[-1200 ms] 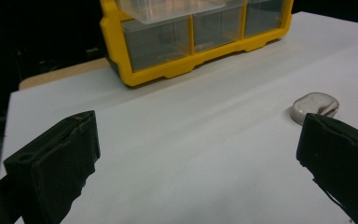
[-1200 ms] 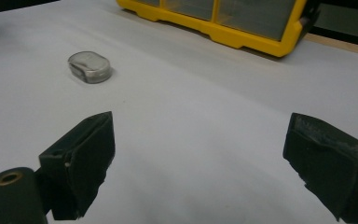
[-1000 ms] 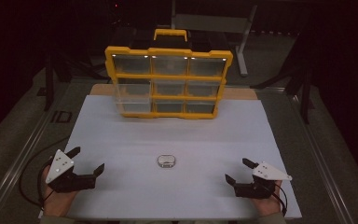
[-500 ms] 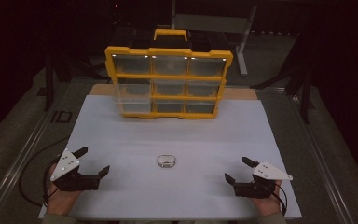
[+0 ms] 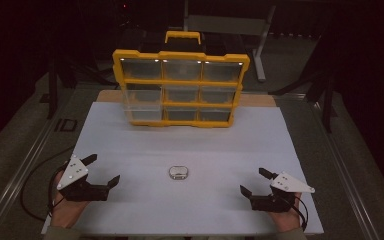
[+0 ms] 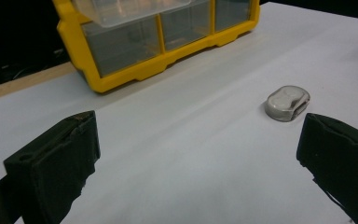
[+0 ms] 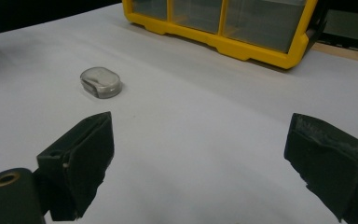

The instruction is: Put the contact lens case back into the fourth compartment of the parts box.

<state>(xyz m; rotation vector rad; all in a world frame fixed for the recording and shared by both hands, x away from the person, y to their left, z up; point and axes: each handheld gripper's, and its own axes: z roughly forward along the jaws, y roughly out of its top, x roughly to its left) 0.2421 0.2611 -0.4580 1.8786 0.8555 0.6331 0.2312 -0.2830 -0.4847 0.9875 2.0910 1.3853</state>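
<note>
A yellow organizer (image 5: pixel 180 82) with clear drawers stands upright at the back of the white table (image 5: pixel 190 140). Its middle-left drawer (image 5: pixel 141 102) sticks out a little. A small clear oval case (image 5: pixel 179 172) lies flat in the middle of the table. My left gripper (image 5: pixel 102 169) rests open at the front left, well left of the case. My right gripper (image 5: pixel 253 181) rests open at the front right, also apart from it. The left gripper (image 6: pixel 199 137) has the case (image 6: pixel 287 102) just beyond its right jaw. The right gripper (image 7: pixel 203 135) has the case (image 7: pixel 100 82) ahead of its left jaw.
The organizer's yellow frame (image 6: pixel 135 74) and the protruding clear drawer (image 6: pixel 126 9) stand ahead in the left gripper view. Its lower edge (image 7: pixel 242 46) crosses the top of the right gripper view. A wooden strip (image 5: pixel 260 100) runs behind the table. Dark floor surrounds it.
My left gripper has shifted slightly right and forward, toward the case. The right gripper and the case have stayed put.
</note>
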